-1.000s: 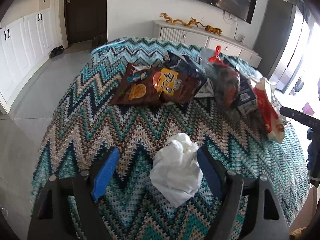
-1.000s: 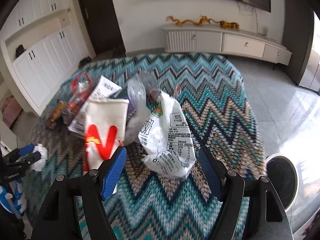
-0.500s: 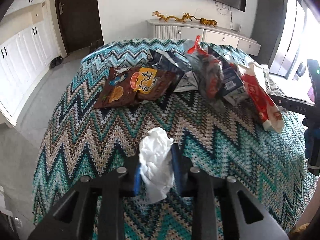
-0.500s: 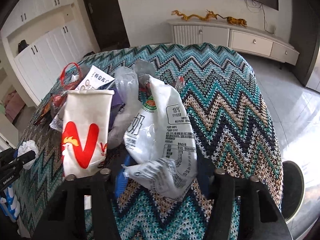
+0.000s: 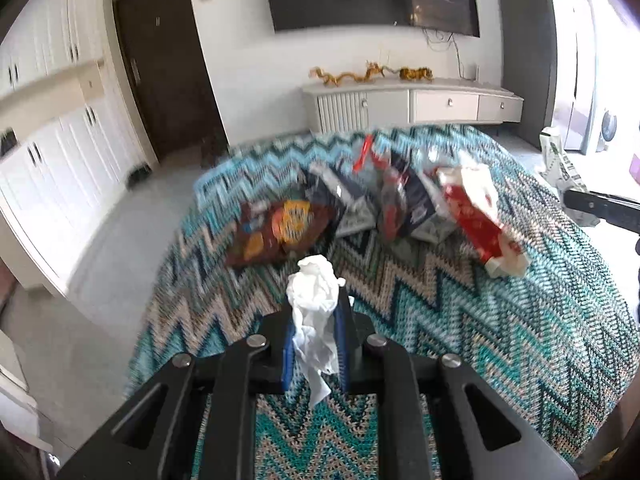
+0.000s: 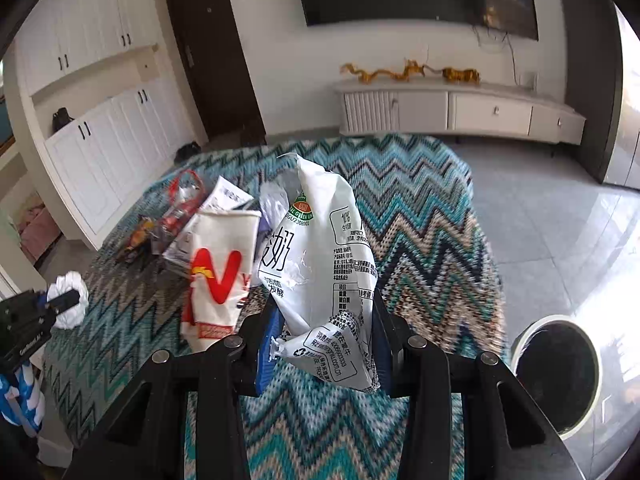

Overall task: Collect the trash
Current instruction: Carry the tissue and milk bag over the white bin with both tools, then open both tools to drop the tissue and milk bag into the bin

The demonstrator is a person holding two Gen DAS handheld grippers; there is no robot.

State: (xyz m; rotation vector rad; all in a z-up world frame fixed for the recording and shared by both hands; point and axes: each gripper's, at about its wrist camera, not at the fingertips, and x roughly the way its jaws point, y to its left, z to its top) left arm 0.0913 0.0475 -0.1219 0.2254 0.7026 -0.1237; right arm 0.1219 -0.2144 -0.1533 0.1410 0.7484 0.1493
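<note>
A crumpled white tissue (image 5: 314,288) is pinched between the blue pads of my left gripper (image 5: 314,314), whose jaws are still closing on it, and it hangs above the zigzag blanket (image 5: 460,320). The right wrist view shows that same tissue (image 6: 72,280) at the far left. My right gripper (image 6: 326,310) has its jaws closing on a white printed plastic pouch (image 6: 320,248), lifted clear of the blanket (image 6: 420,240). A red-and-white paper bag (image 6: 220,272) lies just left of the pouch.
Several wrappers are piled mid-table: a brown snack bag (image 5: 280,232), dark packets (image 5: 352,208) and the red-and-white bag (image 5: 480,220). A round white bin (image 6: 556,372) stands on the tiled floor at the right. White cabinets, a dark door and a TV sideboard line the walls.
Both grippers closed, the left on the tissue and the right on the pouch. Both then rose from the blanket with what they hold.
</note>
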